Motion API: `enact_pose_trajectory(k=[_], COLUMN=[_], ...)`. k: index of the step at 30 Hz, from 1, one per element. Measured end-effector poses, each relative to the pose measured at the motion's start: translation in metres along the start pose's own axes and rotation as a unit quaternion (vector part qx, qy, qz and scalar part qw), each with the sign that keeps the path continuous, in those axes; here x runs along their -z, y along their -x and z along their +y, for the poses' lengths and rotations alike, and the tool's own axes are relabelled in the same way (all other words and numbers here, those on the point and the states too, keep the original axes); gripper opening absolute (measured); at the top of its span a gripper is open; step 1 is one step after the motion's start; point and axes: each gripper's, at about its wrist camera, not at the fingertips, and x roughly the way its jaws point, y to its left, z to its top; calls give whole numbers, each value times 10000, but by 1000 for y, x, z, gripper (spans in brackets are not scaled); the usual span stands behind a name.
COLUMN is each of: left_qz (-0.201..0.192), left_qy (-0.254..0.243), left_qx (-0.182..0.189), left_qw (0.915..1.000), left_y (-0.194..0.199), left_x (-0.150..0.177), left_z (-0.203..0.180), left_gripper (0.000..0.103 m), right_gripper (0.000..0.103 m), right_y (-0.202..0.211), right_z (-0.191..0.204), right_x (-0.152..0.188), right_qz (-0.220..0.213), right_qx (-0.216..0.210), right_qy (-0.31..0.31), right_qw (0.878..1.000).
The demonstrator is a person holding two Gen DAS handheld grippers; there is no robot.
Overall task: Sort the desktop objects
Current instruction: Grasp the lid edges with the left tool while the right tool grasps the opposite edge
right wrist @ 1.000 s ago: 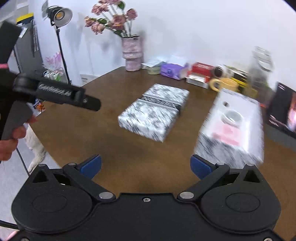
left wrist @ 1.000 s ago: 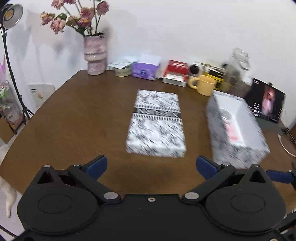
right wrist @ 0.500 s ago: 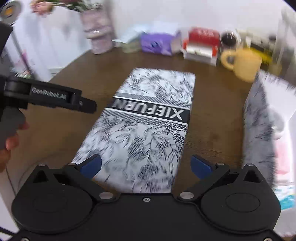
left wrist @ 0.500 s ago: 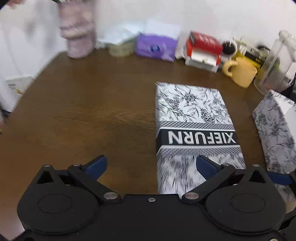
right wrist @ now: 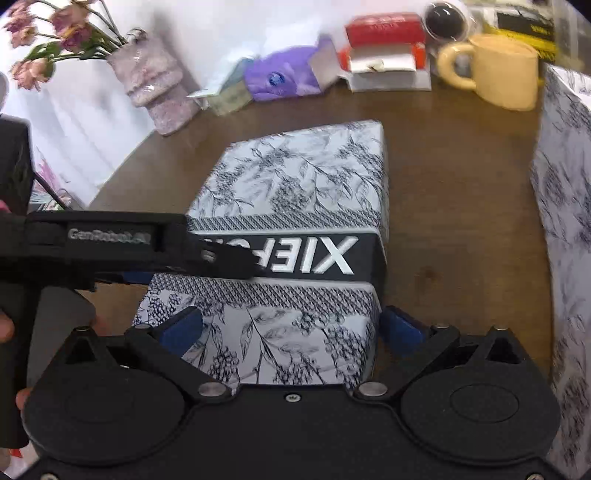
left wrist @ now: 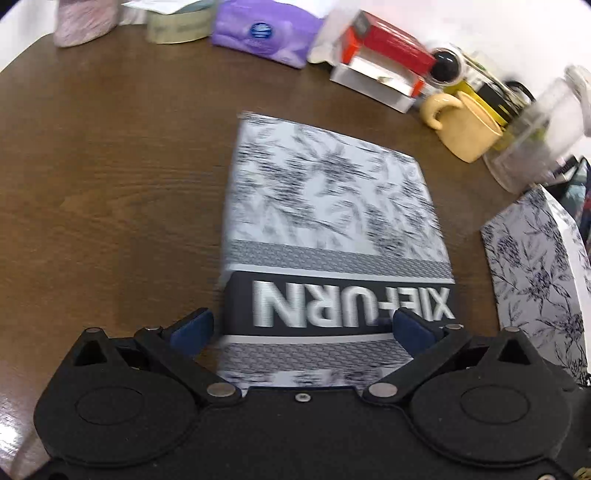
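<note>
The dark brown wooden counter [left wrist: 110, 177] carries a pink mottled ceramic vase [right wrist: 155, 92] of dried pink flowers [right wrist: 55, 33] at its far left. Next along the back edge sit a lilac soft tissue pack [left wrist: 262, 33], a red and white cardboard box [left wrist: 384, 62] and a pale yellow ceramic mug [left wrist: 469, 129], with a clear plastic jug [left wrist: 535, 140] just beside the mug.

In the middle of the counter lies the flat white box lid printed with dark floral sprigs and a black XIEFURN band [left wrist: 332, 221]. The left claw [left wrist: 303, 326] is spread wide across the lid's near half; its left blue pad [left wrist: 192, 330] sits just outside the lid's left edge and the other over the black band. Whether either pad touches the lid cannot be told.

In the right wrist view, the right claw [right wrist: 291, 330] also stands wide, its blue pads [right wrist: 400, 328] flanking the lid's near end, and the left claw's black body reaches in from the left over the band.

To the right, apart from the lid, stands the matching floral-printed white box base [left wrist: 543, 280].
</note>
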Motion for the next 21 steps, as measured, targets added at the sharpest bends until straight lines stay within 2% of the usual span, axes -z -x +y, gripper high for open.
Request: enact_pose_trajectory(k=[3, 6, 11, 18, 21], left_qz=[-67, -25, -134, -432, -584], left_qy=[128, 171, 126, -117, -150], left_qx=[-71, -192, -239, -511, -640], left_qw=[9999, 9997, 9995, 9977, 9961], left_y=[0, 6, 44, 102, 125], left_x=[2, 6, 17, 56, 87], left_z=[-3, -7, -10, -31, -45], left_gripper=[103, 103, 103, 103, 102], right_gripper=[103, 103, 103, 103, 103], right_y=[0, 1, 26, 78, 102], right_z=[2, 10, 29, 51, 57], right_x=[2, 0, 8, 39, 63], right_qz=[-156, -26, -104, -162, -133], right_qx=[79, 146, 54, -167, -231], right_qy=[-51, 7, 277, 466, 511], right_qw=[9998, 9999, 9995, 9986, 9983])
